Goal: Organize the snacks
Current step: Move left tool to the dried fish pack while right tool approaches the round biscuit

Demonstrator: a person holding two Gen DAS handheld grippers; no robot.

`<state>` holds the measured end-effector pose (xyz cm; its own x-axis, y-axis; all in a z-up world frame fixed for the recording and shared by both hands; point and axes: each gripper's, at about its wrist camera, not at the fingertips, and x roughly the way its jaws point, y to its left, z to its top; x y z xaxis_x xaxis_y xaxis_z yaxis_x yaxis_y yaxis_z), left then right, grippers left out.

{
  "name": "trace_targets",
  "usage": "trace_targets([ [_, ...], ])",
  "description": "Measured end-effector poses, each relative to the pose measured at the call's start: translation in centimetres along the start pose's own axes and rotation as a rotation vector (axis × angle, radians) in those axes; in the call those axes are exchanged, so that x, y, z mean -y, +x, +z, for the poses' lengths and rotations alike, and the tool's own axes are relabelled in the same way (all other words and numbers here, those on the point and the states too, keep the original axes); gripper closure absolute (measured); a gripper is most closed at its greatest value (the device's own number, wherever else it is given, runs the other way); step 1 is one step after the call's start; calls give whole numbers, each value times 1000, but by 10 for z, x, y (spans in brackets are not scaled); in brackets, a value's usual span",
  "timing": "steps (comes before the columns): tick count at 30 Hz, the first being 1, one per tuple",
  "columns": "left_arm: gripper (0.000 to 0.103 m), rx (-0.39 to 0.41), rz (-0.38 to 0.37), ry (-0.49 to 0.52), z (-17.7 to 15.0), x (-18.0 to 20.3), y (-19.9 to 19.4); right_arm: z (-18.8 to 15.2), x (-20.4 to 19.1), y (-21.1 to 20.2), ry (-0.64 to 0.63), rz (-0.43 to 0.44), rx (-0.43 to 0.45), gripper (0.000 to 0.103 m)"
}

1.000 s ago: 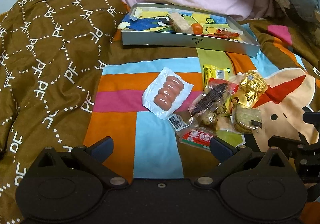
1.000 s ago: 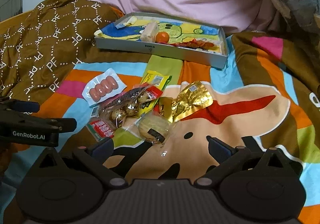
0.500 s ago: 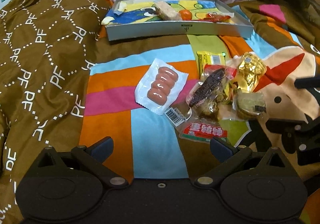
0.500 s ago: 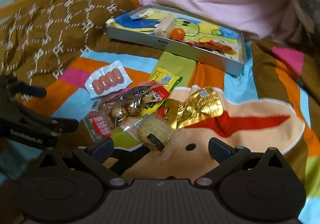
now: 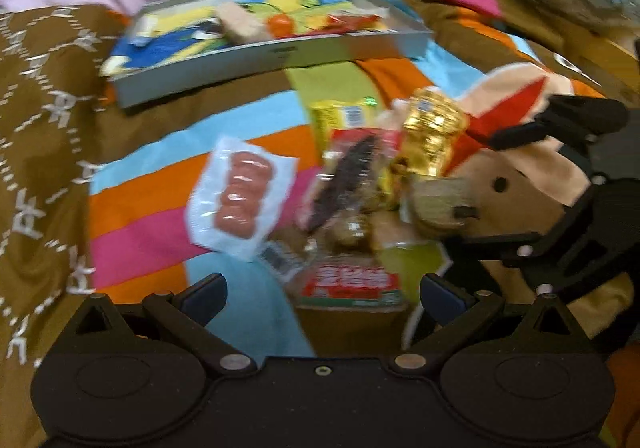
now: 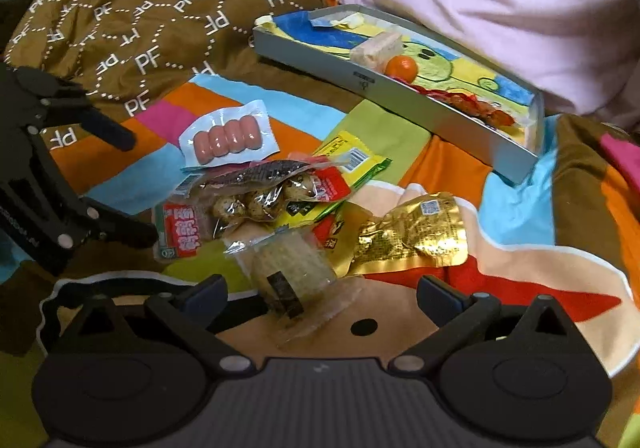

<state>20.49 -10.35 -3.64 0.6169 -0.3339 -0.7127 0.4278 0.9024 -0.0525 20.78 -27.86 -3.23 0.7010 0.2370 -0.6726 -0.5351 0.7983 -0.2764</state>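
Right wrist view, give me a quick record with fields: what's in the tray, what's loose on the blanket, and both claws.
tray: on the blanket, holds a wafer block, an orange ball, a red wrapper
loose pile: sausage pack, gold pouch, clear cracker pack
right claw: open, empty, cracker pack between its fingers
left claw: open, empty, beside the pile
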Motion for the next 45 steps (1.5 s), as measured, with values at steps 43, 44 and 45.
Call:
trace_targets([
  [43, 53, -147, -282, 156, 68, -33, 60, -4, 11, 31, 106, 116, 22, 35],
  [44, 53, -155, -273, 139, 67, -32, 59, -4, 11, 31, 112, 118, 21, 36],
  [45, 53, -160, -263, 123, 67, -31, 59, -4, 11, 31, 116, 119, 19, 36],
])
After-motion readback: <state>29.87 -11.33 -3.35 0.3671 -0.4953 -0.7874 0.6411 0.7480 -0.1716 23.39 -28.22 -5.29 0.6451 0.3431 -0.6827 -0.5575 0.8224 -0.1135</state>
